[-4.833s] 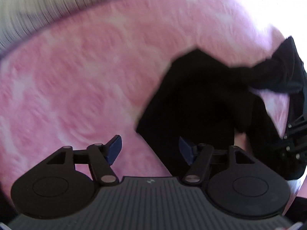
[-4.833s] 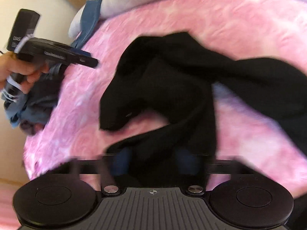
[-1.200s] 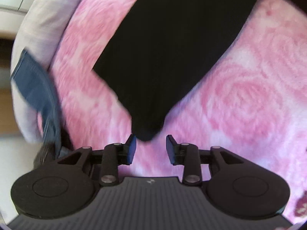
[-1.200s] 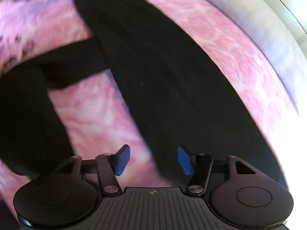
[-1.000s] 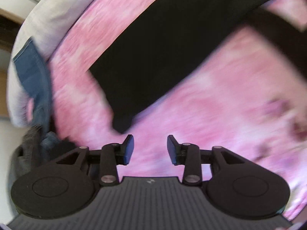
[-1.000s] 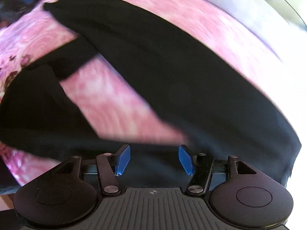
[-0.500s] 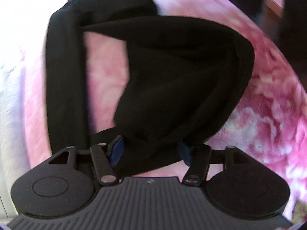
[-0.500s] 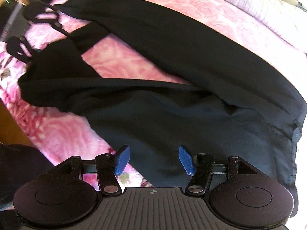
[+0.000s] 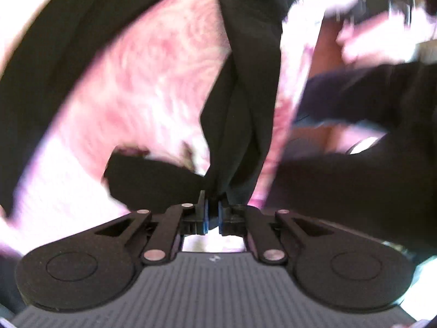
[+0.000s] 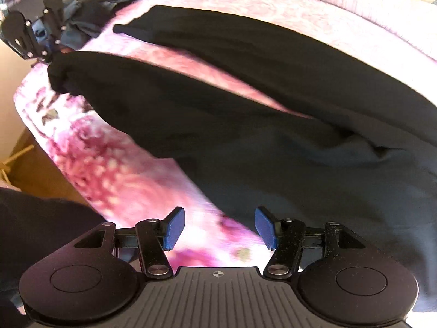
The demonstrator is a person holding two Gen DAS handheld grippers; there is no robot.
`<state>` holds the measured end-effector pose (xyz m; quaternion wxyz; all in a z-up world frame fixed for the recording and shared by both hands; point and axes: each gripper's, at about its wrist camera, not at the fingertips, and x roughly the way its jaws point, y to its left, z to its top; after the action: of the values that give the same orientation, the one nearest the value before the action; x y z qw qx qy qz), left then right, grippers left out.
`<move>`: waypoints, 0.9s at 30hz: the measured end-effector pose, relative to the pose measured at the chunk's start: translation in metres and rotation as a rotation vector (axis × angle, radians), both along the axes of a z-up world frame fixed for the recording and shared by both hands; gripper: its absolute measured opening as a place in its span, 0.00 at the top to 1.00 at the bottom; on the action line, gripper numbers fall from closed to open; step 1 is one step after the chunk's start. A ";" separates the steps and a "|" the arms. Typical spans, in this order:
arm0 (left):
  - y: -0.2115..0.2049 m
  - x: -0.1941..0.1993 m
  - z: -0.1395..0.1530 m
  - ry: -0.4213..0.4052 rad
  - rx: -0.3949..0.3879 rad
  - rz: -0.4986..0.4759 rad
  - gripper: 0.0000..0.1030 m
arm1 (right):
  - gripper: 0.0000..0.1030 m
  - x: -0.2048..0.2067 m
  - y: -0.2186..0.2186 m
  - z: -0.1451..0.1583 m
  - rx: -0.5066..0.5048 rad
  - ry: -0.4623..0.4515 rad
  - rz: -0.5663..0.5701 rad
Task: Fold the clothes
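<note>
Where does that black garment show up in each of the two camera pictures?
Left wrist view: black garment hangs down the middle, pinched in the left claw.
Right wrist view: it spreads across the centre and right, ahead of the open right claw.
Shared landmark: pink floral blanket.

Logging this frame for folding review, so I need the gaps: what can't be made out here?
- Left wrist view: motion blur smears the black trousers; the left gripper hides the pinched edge.
- Right wrist view: the waistband runs off the right edge, past the right gripper.
</note>
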<state>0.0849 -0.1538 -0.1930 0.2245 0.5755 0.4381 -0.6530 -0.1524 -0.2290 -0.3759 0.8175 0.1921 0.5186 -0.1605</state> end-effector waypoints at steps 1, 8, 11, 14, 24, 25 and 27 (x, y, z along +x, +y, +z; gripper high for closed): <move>-0.002 0.011 -0.005 0.020 0.024 0.040 0.95 | 0.41 0.007 0.007 0.000 0.004 -0.006 -0.004; 0.009 0.080 -0.037 0.027 -0.097 0.073 0.75 | 0.40 0.071 0.056 -0.002 -0.019 0.001 -0.124; 0.035 0.091 -0.031 0.079 -0.242 -0.084 0.49 | 0.40 0.102 0.073 -0.010 0.017 0.005 -0.284; 0.073 0.089 -0.030 0.141 -0.329 -0.221 0.37 | 0.39 0.134 0.087 -0.022 0.116 -0.031 -0.428; 0.148 0.042 -0.097 -0.066 -0.591 -0.328 0.28 | 0.39 0.212 0.048 -0.018 0.318 -0.425 -0.682; 0.142 0.050 -0.093 -0.029 -0.546 -0.280 0.34 | 0.39 0.211 0.042 -0.014 0.303 -0.448 -0.708; 0.130 0.066 -0.085 0.043 -0.456 -0.185 0.56 | 0.39 0.202 0.039 -0.008 0.267 -0.458 -0.745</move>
<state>0.1509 -0.0233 -0.2782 0.2783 0.5335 0.2296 -0.7650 0.0499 -0.1895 -0.3839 0.7659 0.4997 0.2360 -0.3288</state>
